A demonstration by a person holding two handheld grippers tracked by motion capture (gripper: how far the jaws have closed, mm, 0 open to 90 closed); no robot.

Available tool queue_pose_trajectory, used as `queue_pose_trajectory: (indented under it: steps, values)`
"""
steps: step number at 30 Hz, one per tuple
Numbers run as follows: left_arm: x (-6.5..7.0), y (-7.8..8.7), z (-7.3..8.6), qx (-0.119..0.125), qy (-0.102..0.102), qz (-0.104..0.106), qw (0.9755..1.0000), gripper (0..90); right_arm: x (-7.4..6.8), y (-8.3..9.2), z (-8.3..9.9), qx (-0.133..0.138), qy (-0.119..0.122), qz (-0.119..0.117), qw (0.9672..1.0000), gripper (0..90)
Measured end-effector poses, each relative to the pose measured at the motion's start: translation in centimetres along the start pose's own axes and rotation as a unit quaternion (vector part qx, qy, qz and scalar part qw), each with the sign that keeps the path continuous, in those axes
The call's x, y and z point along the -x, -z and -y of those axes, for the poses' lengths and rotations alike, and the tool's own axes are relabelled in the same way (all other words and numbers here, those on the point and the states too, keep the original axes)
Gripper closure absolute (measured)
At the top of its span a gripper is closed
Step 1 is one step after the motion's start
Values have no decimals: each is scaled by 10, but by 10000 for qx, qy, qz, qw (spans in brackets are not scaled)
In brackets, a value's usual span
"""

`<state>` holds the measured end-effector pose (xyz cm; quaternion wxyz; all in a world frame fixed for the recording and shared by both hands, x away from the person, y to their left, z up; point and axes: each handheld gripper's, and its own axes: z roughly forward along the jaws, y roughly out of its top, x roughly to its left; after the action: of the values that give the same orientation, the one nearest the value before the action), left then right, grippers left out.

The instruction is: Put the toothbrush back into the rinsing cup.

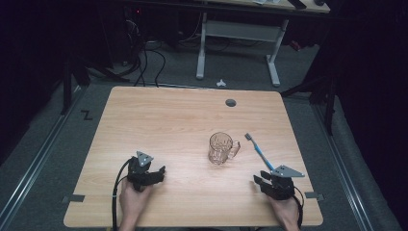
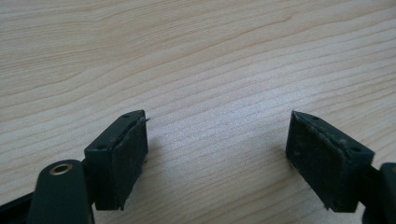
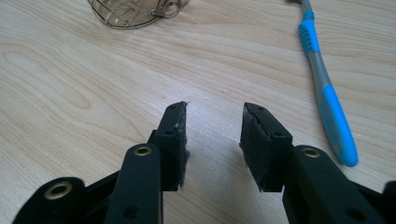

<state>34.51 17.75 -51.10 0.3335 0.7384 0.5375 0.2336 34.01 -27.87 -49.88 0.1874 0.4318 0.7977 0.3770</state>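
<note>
A clear glass mug (image 1: pixel 222 148) with a handle stands upright right of the table's middle; its base (image 3: pixel 135 11) shows at the top of the right gripper view. A blue and grey toothbrush (image 1: pixel 259 150) lies flat just right of the mug, and in the right gripper view the toothbrush (image 3: pixel 324 86) lies right of the jaws. My right gripper (image 1: pixel 261 180) rests near the front right edge, open and empty (image 3: pixel 212 119). My left gripper (image 1: pixel 161 172) rests at the front left, open wide over bare wood (image 2: pixel 217 128).
The wooden table (image 1: pixel 159 120) has a round cable hole (image 1: pixel 231 102) near its far edge. Beyond it are a white desk frame (image 1: pixel 238 36), dark cables on the floor and a rail along each side.
</note>
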Motion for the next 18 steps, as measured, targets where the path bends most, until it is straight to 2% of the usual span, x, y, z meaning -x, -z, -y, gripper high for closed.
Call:
queue_pose_trajectory:
  steps: [8, 12, 18]
  values:
    - [0, 0, 0, 1, 0, 0, 10000, 214, 7, 4, 0, -4, -21, 96, 10000, 634]
    - [0, 0, 0, 1, 0, 1, 10000, 214, 11, 7, -2, 5, -115, 264, 9996, 646]
    - [0, 0, 0, 0, 0, 1, 10000, 215, 15, 8, -6, -22, -24, 351, 9994, 649]
